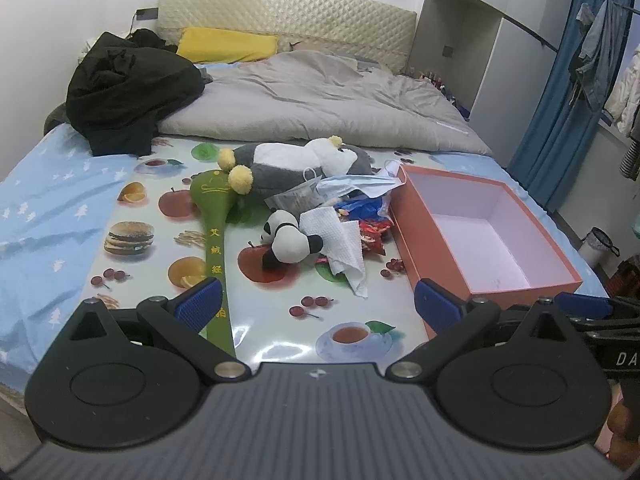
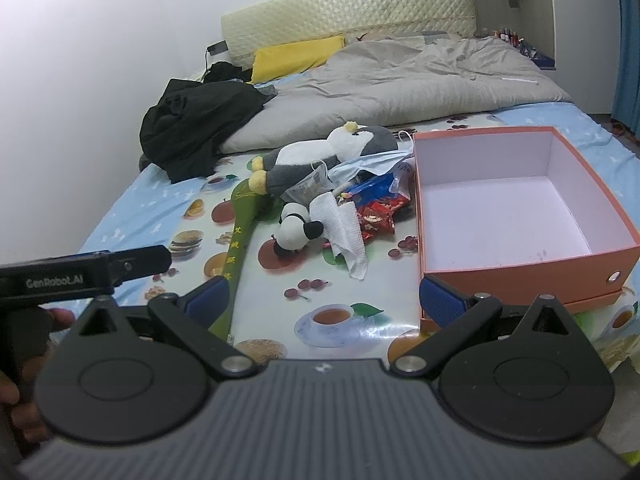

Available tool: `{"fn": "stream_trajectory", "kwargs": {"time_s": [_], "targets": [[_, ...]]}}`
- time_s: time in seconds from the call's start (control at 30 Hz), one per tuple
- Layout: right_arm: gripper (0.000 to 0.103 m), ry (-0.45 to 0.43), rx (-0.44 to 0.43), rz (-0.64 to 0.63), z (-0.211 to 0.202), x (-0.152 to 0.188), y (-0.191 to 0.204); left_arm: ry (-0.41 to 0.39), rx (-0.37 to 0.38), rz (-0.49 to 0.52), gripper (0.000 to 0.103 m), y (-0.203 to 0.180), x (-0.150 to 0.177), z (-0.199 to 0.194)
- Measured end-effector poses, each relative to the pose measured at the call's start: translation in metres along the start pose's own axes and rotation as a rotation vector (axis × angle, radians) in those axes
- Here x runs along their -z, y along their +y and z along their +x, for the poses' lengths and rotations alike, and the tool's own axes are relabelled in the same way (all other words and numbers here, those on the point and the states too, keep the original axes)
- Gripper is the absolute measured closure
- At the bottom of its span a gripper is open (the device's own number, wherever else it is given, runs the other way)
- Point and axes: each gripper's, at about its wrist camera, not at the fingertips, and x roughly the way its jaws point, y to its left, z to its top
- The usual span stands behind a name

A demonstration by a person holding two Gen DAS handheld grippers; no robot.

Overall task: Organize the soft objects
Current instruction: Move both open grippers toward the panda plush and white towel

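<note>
A: Panda plush (image 1: pixel 290 236) — where?
B: On the food-print mat (image 1: pixel 256 320), touching a paper towel (image 1: pixel 340 240), left of the empty orange box (image 1: pixel 436 240).
A: Jaws?
B: Left gripper (image 1: pixel 318 300) and right gripper (image 2: pixel 324 296) both spread wide, holding nothing.

We see a bed (image 1: pixel 48 208) with a pale blue star-print sheet. On it lie a glossy fruit-print plastic mat (image 1: pixel 168 240), a rumpled grey duvet (image 1: pixel 320 96), a heap of black clothing (image 1: pixel 128 88) and a yellow pillow (image 1: pixel 224 44). The mat carries an open orange cardboard box (image 1: pixel 424 256), plush toys and wrappers.
</note>
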Motion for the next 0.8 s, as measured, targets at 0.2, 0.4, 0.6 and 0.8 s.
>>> {"fn": "stream_trajectory", "kwargs": {"time_s": [0.2,0.4,0.6,0.8], "targets": [[0.0,-0.002,0.006,-0.006,0.001,0.004,0.001,0.006,-0.003,-0.006,0.0,0.0,0.006,0.007],[0.0,-0.003,0.008,-0.009,0.001,0.005,0.0,0.009,-0.03,0.009,0.0,-0.001,0.012,0.013],[0.0,-0.014,0.023,-0.015,0.005,0.016,-0.003,0.005,-0.045,0.017,0.0,-0.001,0.018,0.019],[0.0,-0.014,0.031,-0.01,0.008,0.026,-0.005,0.008,-0.076,0.03,0.0,0.001,0.025,0.026]]}}
